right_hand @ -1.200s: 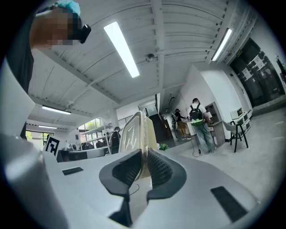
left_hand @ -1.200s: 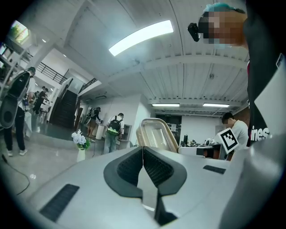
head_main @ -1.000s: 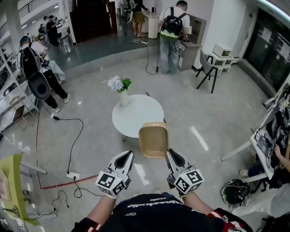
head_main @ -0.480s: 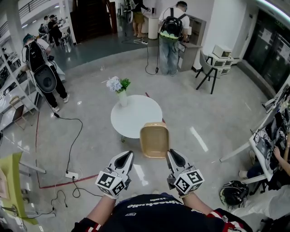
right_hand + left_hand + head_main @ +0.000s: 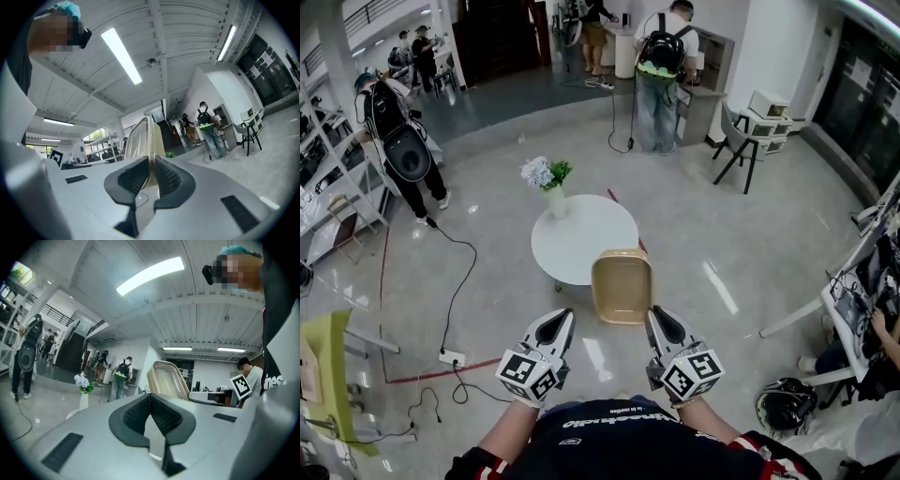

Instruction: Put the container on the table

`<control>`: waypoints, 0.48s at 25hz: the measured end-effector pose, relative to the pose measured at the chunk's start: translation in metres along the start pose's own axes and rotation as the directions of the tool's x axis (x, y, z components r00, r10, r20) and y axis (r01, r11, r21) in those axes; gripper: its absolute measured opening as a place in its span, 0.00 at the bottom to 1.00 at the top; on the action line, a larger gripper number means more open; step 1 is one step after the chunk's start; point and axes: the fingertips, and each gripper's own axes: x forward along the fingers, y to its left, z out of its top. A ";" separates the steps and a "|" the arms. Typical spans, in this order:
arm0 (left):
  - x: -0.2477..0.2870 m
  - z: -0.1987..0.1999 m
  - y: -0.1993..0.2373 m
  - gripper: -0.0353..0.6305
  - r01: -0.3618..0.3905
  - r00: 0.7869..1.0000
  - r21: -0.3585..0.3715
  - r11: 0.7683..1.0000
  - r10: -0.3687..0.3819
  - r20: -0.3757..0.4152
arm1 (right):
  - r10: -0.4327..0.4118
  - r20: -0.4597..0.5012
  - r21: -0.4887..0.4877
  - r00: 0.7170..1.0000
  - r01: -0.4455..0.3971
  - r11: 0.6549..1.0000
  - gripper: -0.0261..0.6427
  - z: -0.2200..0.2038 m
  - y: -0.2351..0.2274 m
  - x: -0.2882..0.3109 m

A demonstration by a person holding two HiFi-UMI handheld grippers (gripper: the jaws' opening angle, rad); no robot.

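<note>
vase (image 5: pixel 555 201) stands on table (image 5: pixel 581 242) beyond held container (image 5: pixel 622 287).

Tan rectangular container (image 5: pixel 622 287) (rim in the right tongs (image 5: pixel 655 315)) hangs by the white table (image 5: pixel 581 234).

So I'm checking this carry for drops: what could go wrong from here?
The right gripper pinches the beige plastic container by one rim, the left gripper shut and empty, so it might swing or slip. It hangs by the near edge of the round white table; released early, it could tip onto the floor. Overshooting could knock the white vase of flowers at the far edge.
</note>
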 end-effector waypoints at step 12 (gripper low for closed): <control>0.027 -0.002 -0.027 0.09 -0.058 0.998 0.034 0.998 0.058 0.003 | 0.078 -0.020 0.028 0.997 -0.078 0.997 0.13 0.011 -0.030 -0.011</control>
